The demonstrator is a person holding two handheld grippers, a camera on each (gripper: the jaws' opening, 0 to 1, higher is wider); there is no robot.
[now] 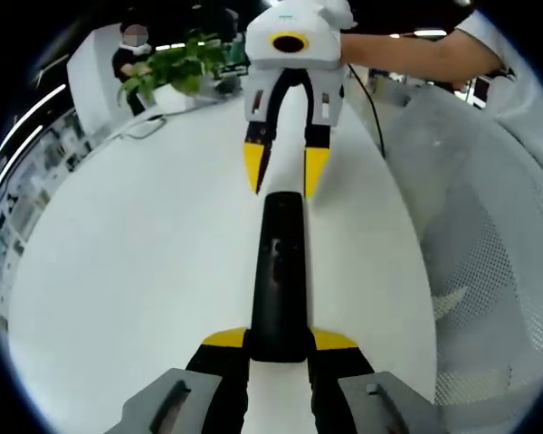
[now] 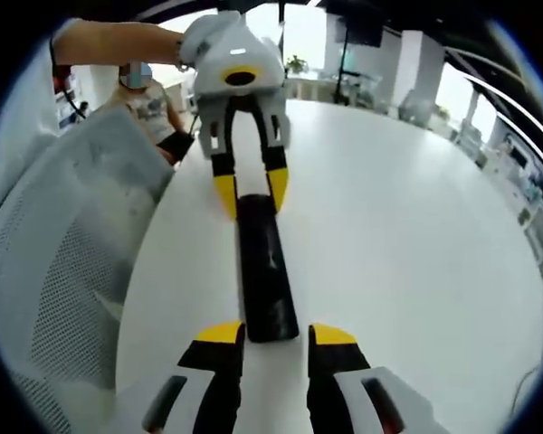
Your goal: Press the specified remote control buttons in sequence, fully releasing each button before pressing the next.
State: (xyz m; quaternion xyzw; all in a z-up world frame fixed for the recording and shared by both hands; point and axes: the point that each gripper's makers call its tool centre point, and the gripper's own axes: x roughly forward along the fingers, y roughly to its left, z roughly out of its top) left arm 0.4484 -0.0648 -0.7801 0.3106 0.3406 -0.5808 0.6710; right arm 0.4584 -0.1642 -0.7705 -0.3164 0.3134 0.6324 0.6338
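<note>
The left gripper [image 1: 280, 340] holds one end of the long black remote control [image 1: 279, 280] tight in its jaws. The remote lies on the white surface [image 1: 145, 271], near its edge. At the far end, the right gripper [image 1: 283, 172] has its jaws open.

the remote control [image 1: 279, 280] lies lengthwise on the table [image 1: 145, 271], between the two grippers: the left gripper [image 1: 279, 342] at one end of the remote, the right gripper [image 1: 285, 169] at the other. a mesh chair [image 1: 489, 262] stands beside the table's edge nearest the remote; a plant [image 1: 176, 68] sits at the table's far edge.
</note>
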